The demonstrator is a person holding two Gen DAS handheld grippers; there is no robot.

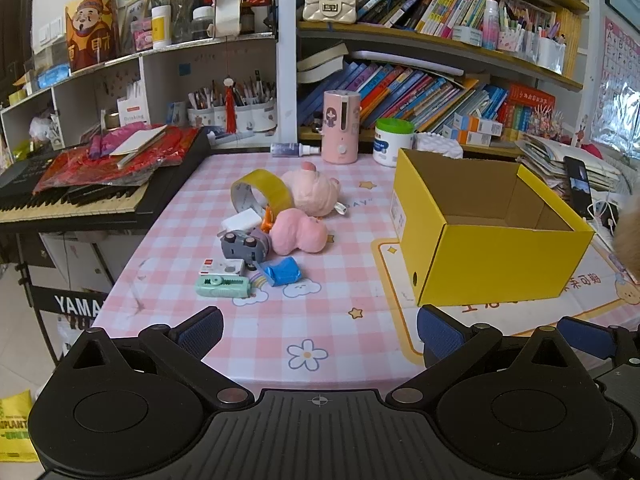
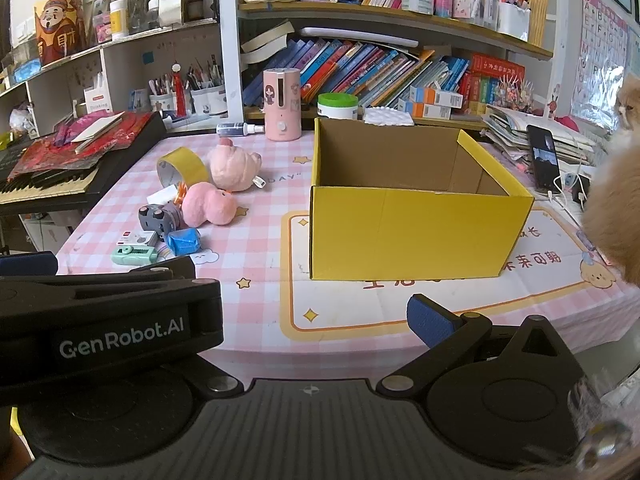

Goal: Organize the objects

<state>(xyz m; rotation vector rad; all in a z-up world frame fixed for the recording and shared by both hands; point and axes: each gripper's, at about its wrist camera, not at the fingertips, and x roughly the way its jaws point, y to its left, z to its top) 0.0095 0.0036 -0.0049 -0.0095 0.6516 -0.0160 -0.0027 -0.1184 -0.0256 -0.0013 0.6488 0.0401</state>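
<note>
So nothing is packed yet: your left gripper (image 1: 320,330) hangs with its blue-padded fingers (image 1: 202,330) spread wide and empty. Ahead of them and slightly left lies the clutter on the pink checked bench (image 1: 256,332): mint-green plastic gadget (image 1: 223,286), grey toy car (image 1: 243,245), crumpled blue wrapper (image 1: 283,273), two pink plush toys (image 1: 298,232). Ahead to the right stands the empty yellow cardboard box (image 1: 496,268). Your right gripper (image 2: 430,322) also holds nothing; I cannot tell how far it gapes. Next, I'd say, reach for the nearest gadget.

Yellow box (image 2: 404,236) open, toys (image 2: 212,204) left.
</note>
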